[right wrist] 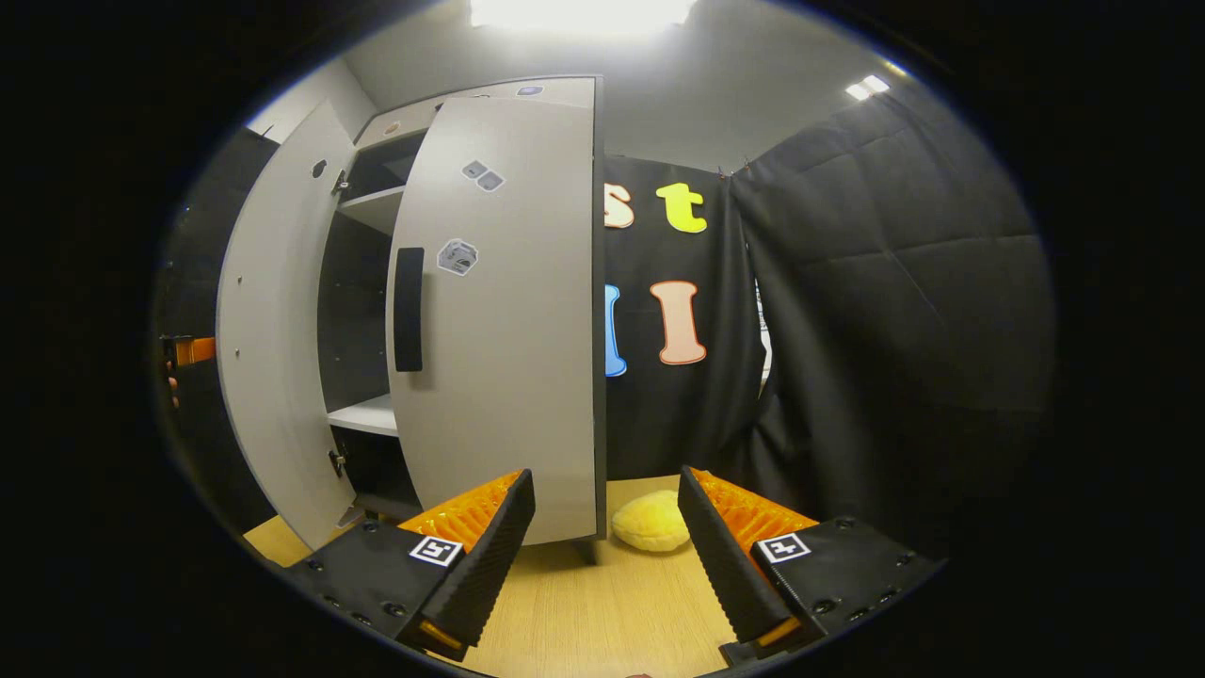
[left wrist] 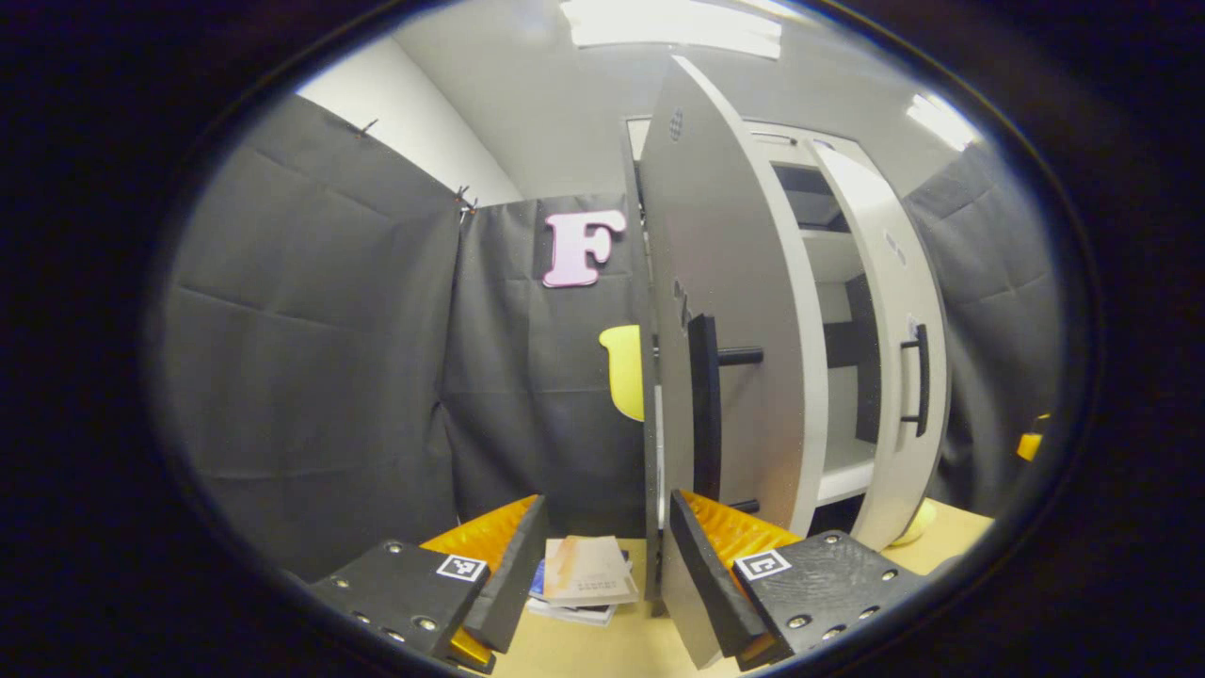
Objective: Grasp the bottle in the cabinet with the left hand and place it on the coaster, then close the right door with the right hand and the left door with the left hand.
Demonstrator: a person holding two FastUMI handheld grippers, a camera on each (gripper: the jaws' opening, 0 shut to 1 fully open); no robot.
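While both doors are standing ajar, the left tool (left wrist: 602, 556) is hanging spread and pinching nothing, with the left door (left wrist: 725, 311) edge-on just ahead of its fingers and its black handle (left wrist: 704, 405) facing the camera. A small stack of books (left wrist: 586, 579) is lying on the bench (left wrist: 602, 650) between the fingers. The right tool (right wrist: 607, 546) is hovering spread and empty beside the right door (right wrist: 499, 311), a yellow soft lump (right wrist: 651, 521) resting on the bench beyond. The bottle cannot be made out.
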